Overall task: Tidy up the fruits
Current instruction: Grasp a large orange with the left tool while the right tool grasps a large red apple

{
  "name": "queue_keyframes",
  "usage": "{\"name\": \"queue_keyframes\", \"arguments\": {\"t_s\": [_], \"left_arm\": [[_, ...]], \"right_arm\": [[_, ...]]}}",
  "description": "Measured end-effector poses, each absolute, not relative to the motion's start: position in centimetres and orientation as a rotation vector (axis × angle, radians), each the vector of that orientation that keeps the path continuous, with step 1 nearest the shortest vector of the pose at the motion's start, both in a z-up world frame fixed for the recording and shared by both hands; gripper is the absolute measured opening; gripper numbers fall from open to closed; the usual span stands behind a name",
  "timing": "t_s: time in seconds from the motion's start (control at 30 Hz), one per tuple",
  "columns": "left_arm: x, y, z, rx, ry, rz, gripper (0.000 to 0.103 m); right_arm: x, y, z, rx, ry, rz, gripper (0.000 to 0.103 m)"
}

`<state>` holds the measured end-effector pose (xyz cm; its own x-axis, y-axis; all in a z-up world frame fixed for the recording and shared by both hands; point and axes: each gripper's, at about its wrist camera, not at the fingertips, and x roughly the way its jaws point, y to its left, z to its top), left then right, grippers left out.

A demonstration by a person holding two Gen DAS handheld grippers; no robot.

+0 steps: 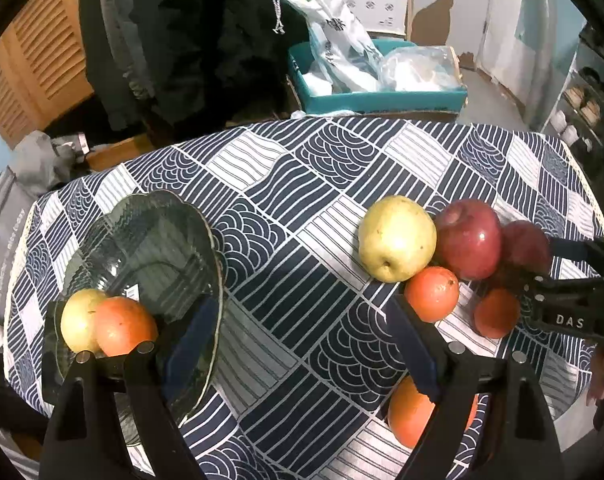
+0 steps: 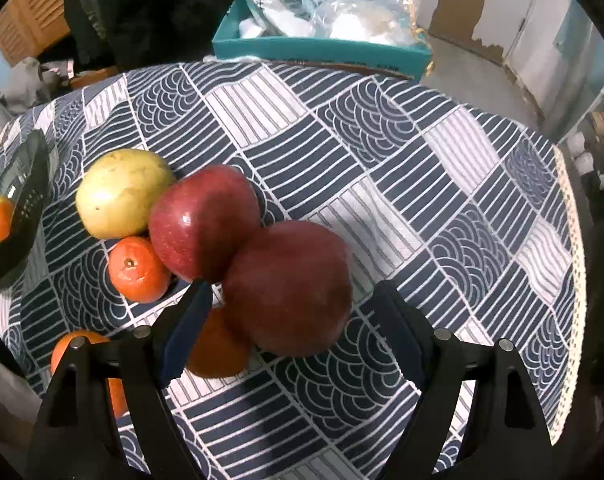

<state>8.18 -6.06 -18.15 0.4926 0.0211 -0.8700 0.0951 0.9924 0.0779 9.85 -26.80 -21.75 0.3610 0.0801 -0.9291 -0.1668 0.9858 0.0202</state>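
A dark glass plate (image 1: 150,248) sits at the left of the table, holding a yellow fruit (image 1: 78,316) and an orange (image 1: 124,326). My left gripper (image 1: 302,344) hangs open over bare cloth beside the plate, with nothing between its fingers. To its right lie a yellow pear (image 1: 396,238), two red apples (image 1: 468,238), and several oranges (image 1: 432,294). My right gripper (image 2: 294,330) is open and straddles the nearer red apple (image 2: 286,288), with gaps showing at both pads. The other red apple (image 2: 204,220), the pear (image 2: 122,192) and an orange (image 2: 138,270) touch one another just beyond.
The patterned tablecloth (image 2: 382,140) ends in a lace edge (image 2: 574,240) at the right. Past the far edge stands a teal box (image 1: 382,96) full of plastic bags. Dark clothing (image 1: 182,40) hangs behind the table, beside a louvred wooden door (image 1: 34,60).
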Motion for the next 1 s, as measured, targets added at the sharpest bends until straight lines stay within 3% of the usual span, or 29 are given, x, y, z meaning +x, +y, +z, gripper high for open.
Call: {"name": "queue_keyframes", "arguments": {"t_s": [0.13, 0.27, 0.47, 1.0], "left_arm": [[8.1, -6.6, -18.5, 0.143, 1.059, -0.055, 0.088], [7.9, -6.9, -18.7, 0.145, 1.072, -0.077, 0.088], [7.3, -7.5, -18.3, 0.141, 1.078, -0.109, 0.088], [4.5, -10.0, -18.8, 0.114, 1.139, -0.231, 0.088]], "right_arm": [[10.2, -27.0, -22.3, -0.072, 1.2, 0.161, 0.082], [10.4, -27.3, -22.7, -0.035, 1.226, 0.189, 0.072], [10.4, -26.7, -22.7, -0.044, 1.219, 0.181, 0.066], [7.6, -27.9, -19.6, -0.033, 1.145, 0.132, 0.066]]}}
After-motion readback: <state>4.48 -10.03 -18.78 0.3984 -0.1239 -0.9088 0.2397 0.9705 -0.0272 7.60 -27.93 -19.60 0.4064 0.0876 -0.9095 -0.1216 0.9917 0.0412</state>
